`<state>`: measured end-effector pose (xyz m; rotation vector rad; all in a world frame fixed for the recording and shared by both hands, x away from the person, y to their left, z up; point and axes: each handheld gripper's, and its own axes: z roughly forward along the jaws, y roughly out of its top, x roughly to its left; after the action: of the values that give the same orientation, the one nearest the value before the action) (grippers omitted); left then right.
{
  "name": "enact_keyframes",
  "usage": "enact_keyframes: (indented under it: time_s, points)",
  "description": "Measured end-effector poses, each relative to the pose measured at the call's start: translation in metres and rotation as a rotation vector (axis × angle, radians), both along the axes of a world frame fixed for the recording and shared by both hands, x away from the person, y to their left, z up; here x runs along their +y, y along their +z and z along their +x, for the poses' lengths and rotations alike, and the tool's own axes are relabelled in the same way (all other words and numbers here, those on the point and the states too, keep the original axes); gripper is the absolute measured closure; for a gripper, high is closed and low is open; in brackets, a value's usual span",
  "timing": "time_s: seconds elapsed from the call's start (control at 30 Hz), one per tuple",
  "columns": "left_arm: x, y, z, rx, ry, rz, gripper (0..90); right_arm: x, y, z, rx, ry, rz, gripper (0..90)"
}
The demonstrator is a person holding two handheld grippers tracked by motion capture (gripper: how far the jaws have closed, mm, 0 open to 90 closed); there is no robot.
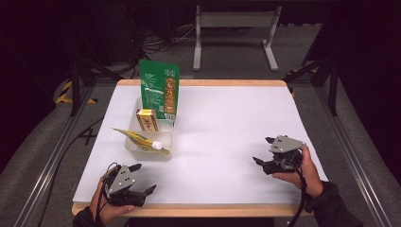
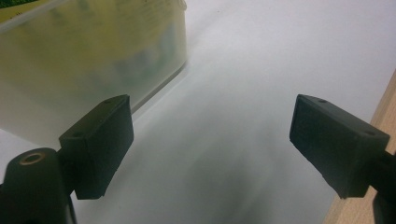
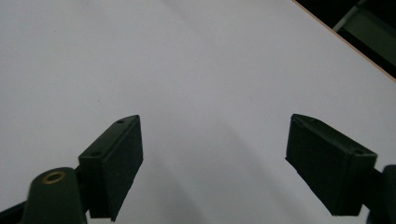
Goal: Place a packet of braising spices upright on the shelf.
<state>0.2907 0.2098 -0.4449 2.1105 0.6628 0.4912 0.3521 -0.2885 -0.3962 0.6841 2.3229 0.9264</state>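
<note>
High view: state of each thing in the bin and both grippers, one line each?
Clear bin: upright on the white table, holding three items.
Green pouch: standing upright at the bin's far end.
Yellow box: standing upright against the pouch.
Yellow tube: lying tilted across the bin, white cap on.
Left gripper: open, nothing between its fingers.
Right gripper: open, nothing between its fingers.

We see a translucent plastic rectangular bin [image 1: 134, 146] on the white table's [image 1: 227, 123] left half. In it stand a tall green pouch [image 1: 159, 89] and a yellow box [image 1: 147, 120]; a yellow tube [image 1: 139, 139] lies across its rim.
</note>
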Motion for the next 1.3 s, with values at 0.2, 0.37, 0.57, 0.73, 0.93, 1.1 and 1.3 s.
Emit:
enact_keyframes:
  time_s: [0.2,0.37,0.57,0.73,0.93,1.1,1.3]
  points:
    - [0.000,0.000,0.000,-0.002,0.001,-0.001,14.3,-0.015,-0.004,-0.006,-0.002,-0.025,0.019,18.7]
    - [0.001,0.001,0.001,-0.012,0.006,-0.006,14.4,-0.027,-0.007,-0.012,-0.002,-0.053,0.041,18.3]
    - [0.001,0.003,0.002,-0.018,0.008,-0.012,14.3,-0.038,-0.011,-0.019,0.005,-0.077,0.061,18.0]
    - [0.003,0.004,0.004,-0.023,0.013,-0.016,14.3,-0.050,-0.016,-0.030,0.006,-0.096,0.077,17.7]
    - [0.004,0.005,0.004,-0.019,0.023,-0.026,14.3,-0.068,-0.020,-0.042,0.000,-0.137,0.108,17.4]
    - [0.005,0.004,0.003,-0.006,0.030,-0.024,14.0,-0.086,-0.028,-0.054,0.009,-0.179,0.152,17.1]
    - [0.006,0.005,0.002,-0.017,0.031,-0.031,13.9,-0.097,-0.034,-0.066,-0.004,-0.228,0.187,16.1]
